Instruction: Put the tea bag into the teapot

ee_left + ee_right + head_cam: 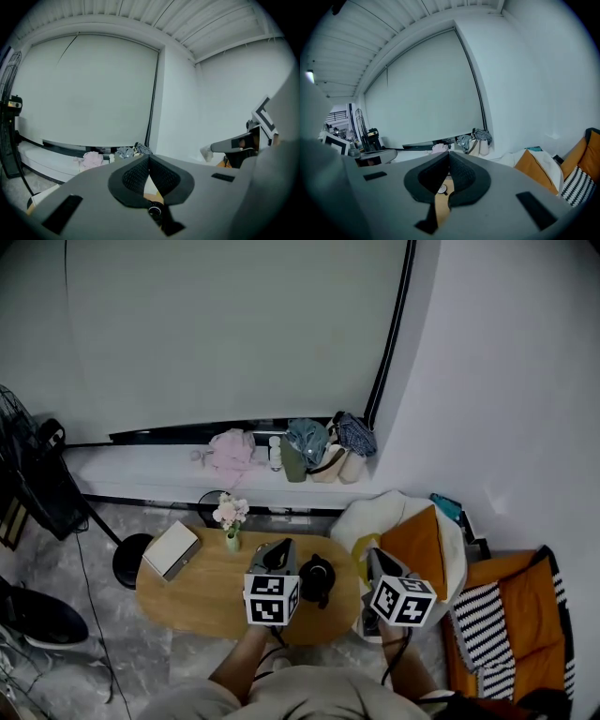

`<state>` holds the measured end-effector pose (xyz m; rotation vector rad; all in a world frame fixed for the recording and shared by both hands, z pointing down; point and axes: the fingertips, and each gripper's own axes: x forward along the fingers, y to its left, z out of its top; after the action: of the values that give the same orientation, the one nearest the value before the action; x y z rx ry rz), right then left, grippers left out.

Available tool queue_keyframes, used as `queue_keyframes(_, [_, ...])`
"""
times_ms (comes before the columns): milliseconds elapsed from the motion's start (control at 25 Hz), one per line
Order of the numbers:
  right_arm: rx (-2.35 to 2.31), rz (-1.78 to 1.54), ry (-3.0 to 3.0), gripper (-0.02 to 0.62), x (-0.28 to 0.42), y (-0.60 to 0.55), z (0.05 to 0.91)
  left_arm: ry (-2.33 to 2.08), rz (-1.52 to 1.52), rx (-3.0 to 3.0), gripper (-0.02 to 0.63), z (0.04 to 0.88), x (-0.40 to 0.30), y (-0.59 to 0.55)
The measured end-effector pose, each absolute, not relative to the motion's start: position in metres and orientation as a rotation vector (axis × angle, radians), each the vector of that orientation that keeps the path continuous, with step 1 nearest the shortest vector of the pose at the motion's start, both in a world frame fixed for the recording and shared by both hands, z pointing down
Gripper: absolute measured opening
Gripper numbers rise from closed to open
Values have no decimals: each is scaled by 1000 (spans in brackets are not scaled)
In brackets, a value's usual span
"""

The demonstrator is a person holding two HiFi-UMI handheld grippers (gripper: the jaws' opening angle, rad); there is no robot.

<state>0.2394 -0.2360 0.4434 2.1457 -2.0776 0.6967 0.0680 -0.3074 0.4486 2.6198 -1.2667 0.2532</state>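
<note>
Wooden table (183,601): teapot (317,579) between left tongs (279,547) and right tongs (377,559), both closed, empty; white box (172,549), flower vase (232,538) beyond.

I see head view high, steep down over table (187,601); gripper views low, level, facing ledge (141,470); pink cloth (230,448) shared.

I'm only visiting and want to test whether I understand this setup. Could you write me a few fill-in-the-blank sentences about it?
The teapot on the wooden table is ___ in colour.
The small vase holds pink and white ___.
The left hand-held gripper and the right hand-held gripper each have empty jaws that are ___.
Missing words: black; flowers; shut.
</note>
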Motion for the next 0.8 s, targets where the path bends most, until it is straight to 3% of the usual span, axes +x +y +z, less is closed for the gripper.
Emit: queue_keyframes(800, [1928,779,-2141,34,242,-306,471,-1351,334,2497,17,481,72,-354])
